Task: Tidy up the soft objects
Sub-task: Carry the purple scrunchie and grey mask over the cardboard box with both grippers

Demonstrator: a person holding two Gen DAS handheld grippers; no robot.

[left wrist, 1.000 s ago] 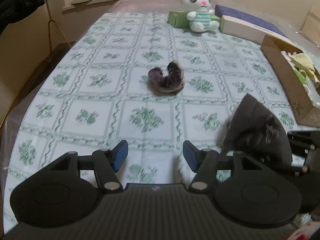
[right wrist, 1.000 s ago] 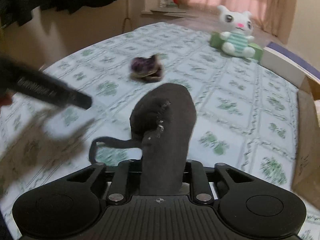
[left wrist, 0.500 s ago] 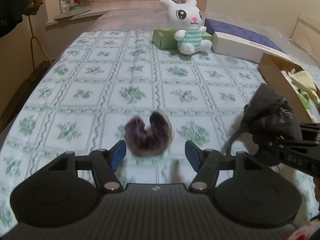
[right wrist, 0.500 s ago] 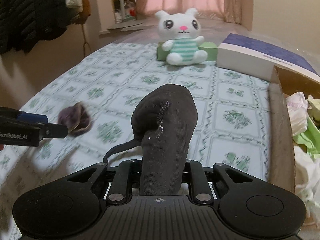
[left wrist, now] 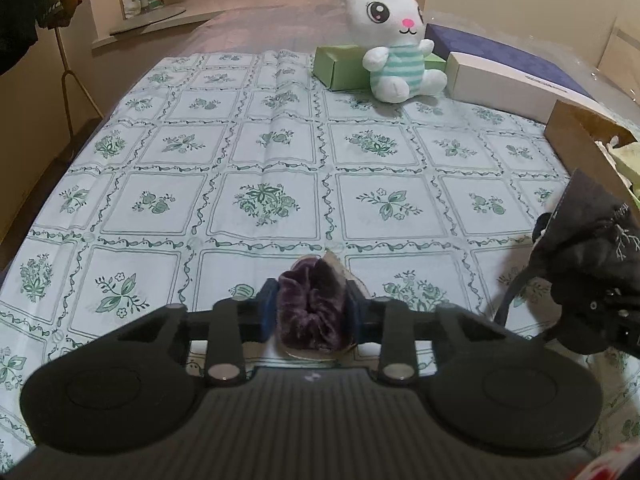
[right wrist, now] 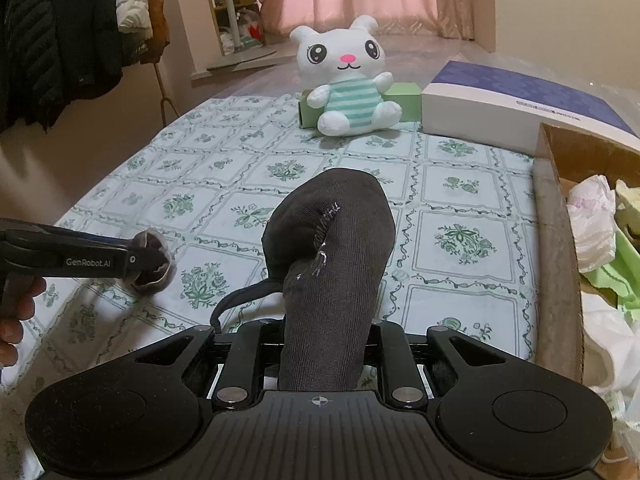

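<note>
My left gripper (left wrist: 311, 312) is shut on a purple velvet scrunchie (left wrist: 310, 308) low over the flowered tablecloth (left wrist: 264, 200); the scrunchie also shows in the right wrist view (right wrist: 154, 260), with the left gripper (right wrist: 158, 258) around it. My right gripper (right wrist: 324, 344) is shut on a dark grey sock (right wrist: 332, 256) that stands up between its fingers; the sock shows at the right of the left wrist view (left wrist: 588, 252). A cardboard box (right wrist: 554, 240) with soft things in it stands at the right.
A white plush rabbit (right wrist: 348, 80) sits at the far end against a green box (left wrist: 336, 66). A white and blue box (right wrist: 516, 102) lies beside it. Coats (right wrist: 60, 32) hang at the left beyond the table edge.
My left gripper moved forward over the scrunchie and closed on it. My right gripper swung right with the sock, toward the cardboard box.
</note>
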